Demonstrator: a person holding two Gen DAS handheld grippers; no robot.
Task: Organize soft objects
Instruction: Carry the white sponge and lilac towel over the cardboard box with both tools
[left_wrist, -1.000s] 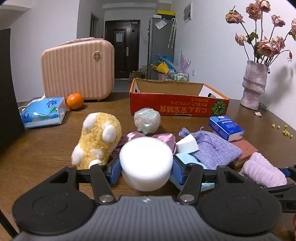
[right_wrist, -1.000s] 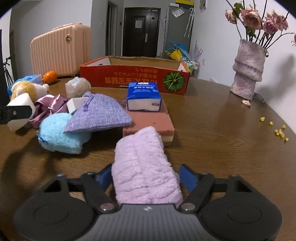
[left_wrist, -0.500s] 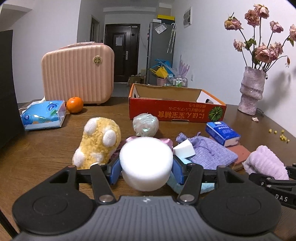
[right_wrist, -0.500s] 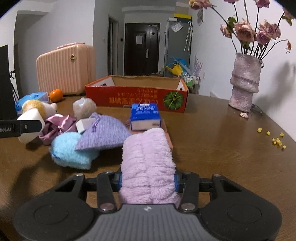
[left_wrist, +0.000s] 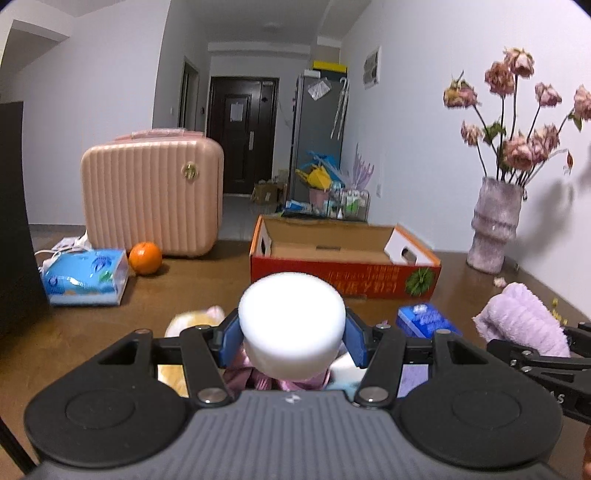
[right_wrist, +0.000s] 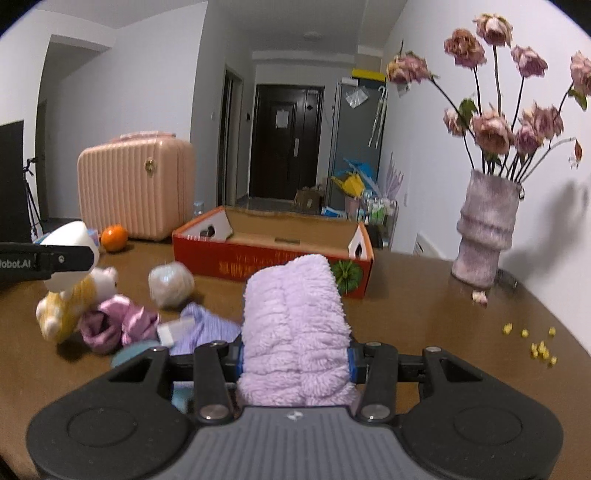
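- Counter (right_wrist: 424, 317): brown wood, carrying every item listed; compared with a second ago both views look across it from higher up, so more of its far end shows.
- Box (right_wrist: 273, 254): open red carton at the far middle of the counter, inside bare as far as can be seen; judged the likely place for the soft things.
- Pile (right_wrist: 122, 321): yellow plush, satin pouch, wrapped ball and purple bag lie together on the counter at left, unsorted.
- Towel (right_wrist: 295, 332): lilac roll, now off the counter and pinched across its near end by the right claw (right_wrist: 294, 360). A second ago the pads stood wide of it; they have since closed onto its sides.
- Sponge (left_wrist: 291, 325): white round puff, squeezed between the blue pads of the left claw (left_wrist: 291, 332), as before, but now lifted above the pile, with the box front behind it.
- Reading: both claws are loaded and raised, so the pick-up looks done; carrying the towel and sponge to the box is probably next.
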